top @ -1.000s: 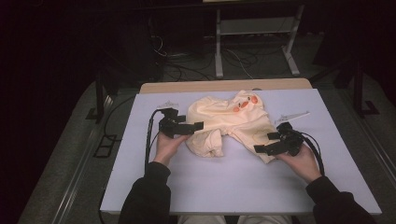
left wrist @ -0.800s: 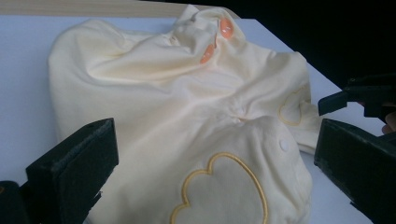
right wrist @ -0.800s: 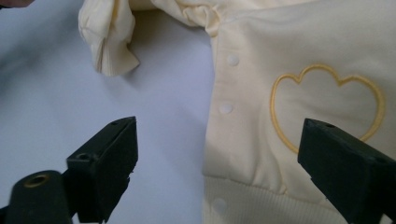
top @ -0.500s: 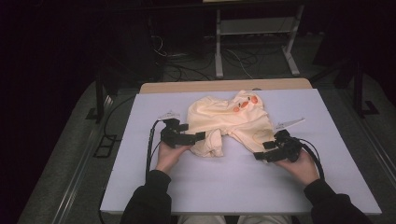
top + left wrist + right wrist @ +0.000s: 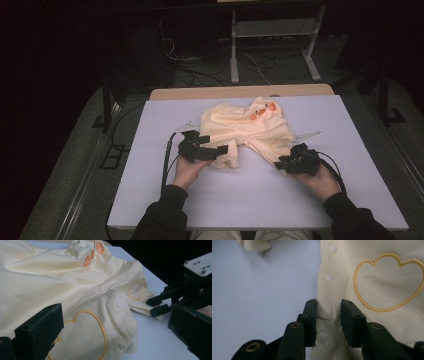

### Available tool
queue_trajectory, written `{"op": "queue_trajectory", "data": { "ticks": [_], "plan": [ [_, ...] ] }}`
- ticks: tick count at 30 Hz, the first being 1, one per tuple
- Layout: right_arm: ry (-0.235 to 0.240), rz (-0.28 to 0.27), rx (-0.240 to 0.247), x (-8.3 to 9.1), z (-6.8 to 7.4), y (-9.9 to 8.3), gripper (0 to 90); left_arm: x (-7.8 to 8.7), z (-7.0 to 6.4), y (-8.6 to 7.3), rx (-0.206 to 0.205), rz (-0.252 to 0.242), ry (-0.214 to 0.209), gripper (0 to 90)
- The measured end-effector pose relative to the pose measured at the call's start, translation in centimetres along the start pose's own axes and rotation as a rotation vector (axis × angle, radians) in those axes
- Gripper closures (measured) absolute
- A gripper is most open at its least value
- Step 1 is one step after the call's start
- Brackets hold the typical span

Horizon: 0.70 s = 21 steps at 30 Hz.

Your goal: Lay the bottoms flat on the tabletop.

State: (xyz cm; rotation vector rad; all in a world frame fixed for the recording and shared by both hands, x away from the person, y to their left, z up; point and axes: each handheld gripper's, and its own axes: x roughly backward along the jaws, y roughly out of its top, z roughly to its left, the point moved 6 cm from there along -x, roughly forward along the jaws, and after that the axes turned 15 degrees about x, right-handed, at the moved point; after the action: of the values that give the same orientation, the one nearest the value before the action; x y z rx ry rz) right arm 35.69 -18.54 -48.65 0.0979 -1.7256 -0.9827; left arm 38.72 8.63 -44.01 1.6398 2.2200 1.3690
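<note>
High view shows a white tabletop (image 5: 150,150) carrying a cream baby garment (image 5: 240,127) at its middle. Left gripper (image 5: 220,150) spreads wide over one leg; right gripper (image 5: 328,315) is clenched on the other leg's snap-buttoned cuff.

cream garment (image 5: 75,290) | left claw (image 5: 115,322) jaws apart | right claw (image 5: 156,306) at cuff

A white tabletop (image 5: 150,150) sits on a table whose far edge shows as a bare wooden strip (image 5: 210,93). Beyond that edge, on the dark floor, stand the white legs of a metal frame (image 5: 234,55) (a shelf spans between them), with tangled black cables (image 5: 200,67) lying near its left foot.
</note>
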Motion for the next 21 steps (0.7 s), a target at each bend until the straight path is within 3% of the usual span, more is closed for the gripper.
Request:
{"op": "queue_trajectory", "data": {
  "ticks": [3, 6, 10, 13, 17, 21],
  "plan": [
    [-0.013, 0.007, 0.009, -0.1, 0.0, 0.1, 71.0, -0.1, -0.1, -0.6, -0.017, 0.02, 0.022, 0.7],
    [0.001, -0.003, -0.029, 0.0, -0.3, 0.1, 74.0, 0.2, -0.2, -1.3, -0.065, 0.047, 0.062, 4.6],
    [0.008, -0.005, -0.044, 0.1, -0.4, 0.0, 75.4, 0.6, 0.2, -2.5, -0.09, 0.093, 0.101, 10.9],
    [0.014, -0.003, -0.05, 0.1, -0.5, 0.1, 75.7, 0.8, 1.0, -3.1, -0.144, 0.111, 0.182, 15.9],
    [0.019, -0.007, -0.056, 0.1, -0.5, 0.0, 75.5, 0.3, 1.6, -3.4, -0.202, 0.132, 0.23, 26.6],
    [0.026, -0.01, -0.061, 0.1, -0.6, 0.0, 75.5, -0.6, 1.3, -3.7, -0.276, 0.143, 0.255, 34.6]
  ]
}}
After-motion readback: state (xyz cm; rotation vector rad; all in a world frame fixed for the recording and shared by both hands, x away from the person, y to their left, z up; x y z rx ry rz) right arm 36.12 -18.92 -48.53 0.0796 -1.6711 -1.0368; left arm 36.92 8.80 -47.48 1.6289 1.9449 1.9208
